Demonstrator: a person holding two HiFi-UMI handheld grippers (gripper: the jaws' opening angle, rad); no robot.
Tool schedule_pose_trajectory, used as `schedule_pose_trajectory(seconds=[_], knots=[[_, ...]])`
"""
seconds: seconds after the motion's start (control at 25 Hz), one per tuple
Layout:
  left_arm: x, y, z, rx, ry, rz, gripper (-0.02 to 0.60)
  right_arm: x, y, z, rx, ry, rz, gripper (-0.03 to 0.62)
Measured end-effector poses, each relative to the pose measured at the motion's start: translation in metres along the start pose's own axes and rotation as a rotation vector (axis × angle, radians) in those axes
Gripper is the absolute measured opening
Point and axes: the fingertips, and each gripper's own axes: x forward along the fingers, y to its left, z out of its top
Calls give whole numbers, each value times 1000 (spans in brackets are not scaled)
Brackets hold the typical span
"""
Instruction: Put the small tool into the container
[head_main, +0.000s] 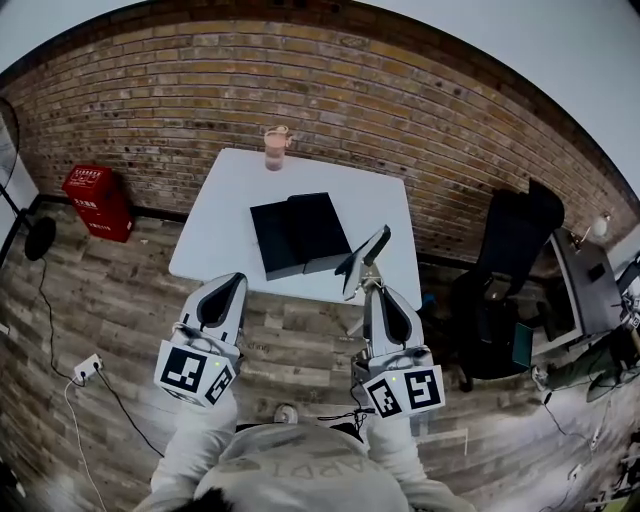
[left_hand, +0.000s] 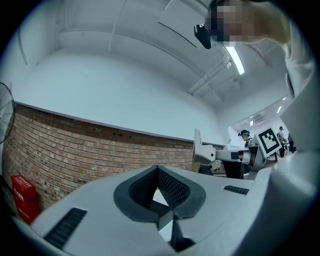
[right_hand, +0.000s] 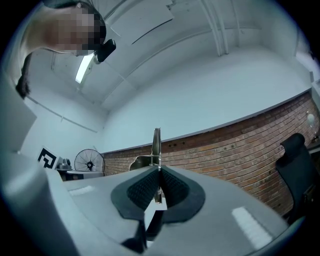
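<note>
From the head view, the right gripper (head_main: 372, 288) is clamping the small flat metal tool (head_main: 362, 258) over the near right edge of the white table (head_main: 215, 225). The tool's long axis is slanting up and away to the right. The black container (head_main: 298, 235) is lying forward and to the left of it, close by. The left gripper (head_main: 226, 292) is hanging empty off the table's near edge, on the container's other side.

In the left gripper view, the left gripper (left_hand: 159, 192) is showing its jaws pressed together on nothing, with the tool (left_hand: 197, 149) off to its right.

In the right gripper view, the right gripper (right_hand: 157, 187) is pinching the tool (right_hand: 156, 142), whose blade is standing edge-on, straight out beyond the pads.
</note>
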Motion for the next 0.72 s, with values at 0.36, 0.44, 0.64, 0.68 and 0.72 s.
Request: schedule_pose_trajectory(seconds=[0.36, 0.44, 0.64, 0.68, 0.72], knots=[[28, 13, -10, 17, 21, 26, 5, 37, -28, -22, 46, 21, 20, 20], [34, 19, -12, 16, 20, 22, 5, 46, -30, -27, 50, 25, 18, 20], [57, 39, -14, 15, 27, -5, 5, 74, -32, -35, 49, 30, 4, 20], [64, 44, -15, 16, 28, -13, 5, 80, -33, -37, 50, 29, -3, 20], [70, 49, -15, 18, 30, -21, 5, 86, -34, -38, 51, 29, -9, 20]])
